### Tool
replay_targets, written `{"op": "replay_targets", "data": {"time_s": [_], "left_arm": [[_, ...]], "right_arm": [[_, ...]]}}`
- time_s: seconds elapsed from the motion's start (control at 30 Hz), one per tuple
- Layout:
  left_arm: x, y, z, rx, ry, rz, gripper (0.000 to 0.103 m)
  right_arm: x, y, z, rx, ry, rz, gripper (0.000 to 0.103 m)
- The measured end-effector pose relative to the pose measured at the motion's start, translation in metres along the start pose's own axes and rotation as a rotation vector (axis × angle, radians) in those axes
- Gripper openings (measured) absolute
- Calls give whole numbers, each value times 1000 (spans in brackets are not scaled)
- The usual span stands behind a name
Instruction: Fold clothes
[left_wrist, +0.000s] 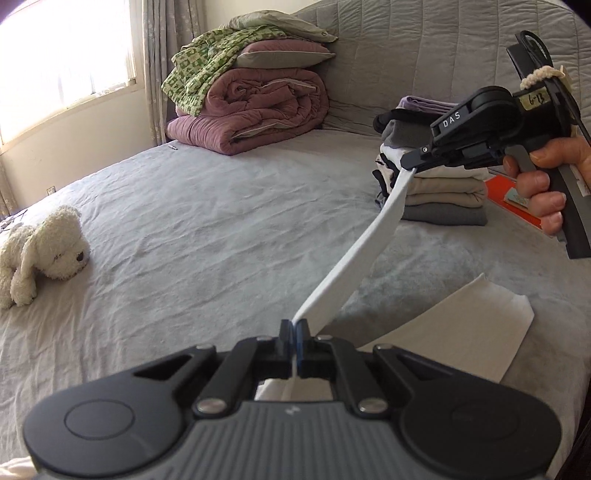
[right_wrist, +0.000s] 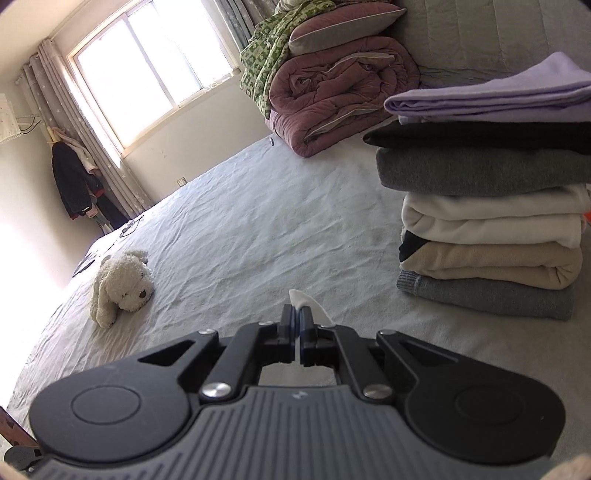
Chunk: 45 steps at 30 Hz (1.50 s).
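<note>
1. White cloth (left_wrist: 354, 254) — smooth, thin, drawn into a taut band between the two grippers and held above the bed (left_wrist: 192, 229); a loose flap of it hangs lower right, its surface finely ribbed.
2. Left gripper (left_wrist: 294, 326): jaws pressed together on the near end of the cloth; more white fabric shows behind the fingers.
3. Right gripper (left_wrist: 413, 167): pinching the far end of the cloth, just in front of the stack (left_wrist: 439, 192). In its own view a small white corner pokes out past the closed tips (right_wrist: 298, 314).
4. A hand (left_wrist: 543, 184) wraps the right gripper's handle, fingers curled on the trigger; tool held about level, pointing left.
5. Stack — folded knits and fleece, grey at the bottom, then beige, white, grey, black, lilac on top; edges squared, fold sides rounded.
6. Bed sheet pale grey, lightly wrinkled; wide open stretch in the middle.
7. Plush dog (left_wrist: 40, 251), shaggy cream, lies far left, well apart from the cloth.
8. Rolled mauve quilt (left_wrist: 255, 118) with pillows at the far headboard.
</note>
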<state>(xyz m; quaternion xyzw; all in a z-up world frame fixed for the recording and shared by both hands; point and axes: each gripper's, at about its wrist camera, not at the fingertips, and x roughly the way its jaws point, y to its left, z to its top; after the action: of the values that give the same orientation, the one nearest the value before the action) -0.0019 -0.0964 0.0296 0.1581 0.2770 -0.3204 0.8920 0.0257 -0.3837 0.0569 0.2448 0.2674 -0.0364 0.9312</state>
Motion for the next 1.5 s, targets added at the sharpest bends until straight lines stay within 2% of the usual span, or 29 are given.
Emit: {"op": "replay_targets", "data": {"time_s": [0.2, 0.43, 0.73, 0.9, 1.03, 1.07, 1.27, 1.3, 1.37, 1.43, 1.47, 1.5], "left_arm": [[-20, -10, 0, -1, -31, -15, 1], [-25, -42, -26, 43, 15, -70, 1], [-5, -85, -75, 114, 147, -136, 1], [1, -89, -83, 115, 167, -131, 1], [-3, -86, -82, 94, 177, -152, 4], [-4, -85, -83, 87, 179, -160, 5], [-13, -74, -84, 41, 178, -176, 13], [-14, -72, -84, 34, 178, -174, 15], [-16, -68, -85, 21, 177, -172, 19], [-16, -65, -87, 8, 177, -175, 24], [-17, -63, -88, 2, 179, -184, 24], [-16, -62, -90, -4, 181, -190, 24]], "right_arm": [[-27, 11, 9, -60, -30, 12, 2], [-57, -22, -31, -54, 14, -34, 2], [-82, -81, -105, -2, 188, -124, 2], [-79, -96, -129, -31, 283, -157, 2], [-81, -96, -128, -71, 292, -154, 5], [-82, -96, -127, -72, 279, -155, 15], [-78, -95, -106, -73, 184, -115, 18], [-75, -95, -103, -77, 174, -103, 29], [-67, -93, -100, -89, 166, -78, 38], [-56, -90, -98, -118, 176, -48, 38], [-52, -88, -98, -139, 182, -36, 35], [-46, -86, -99, -171, 191, -34, 27]]}}
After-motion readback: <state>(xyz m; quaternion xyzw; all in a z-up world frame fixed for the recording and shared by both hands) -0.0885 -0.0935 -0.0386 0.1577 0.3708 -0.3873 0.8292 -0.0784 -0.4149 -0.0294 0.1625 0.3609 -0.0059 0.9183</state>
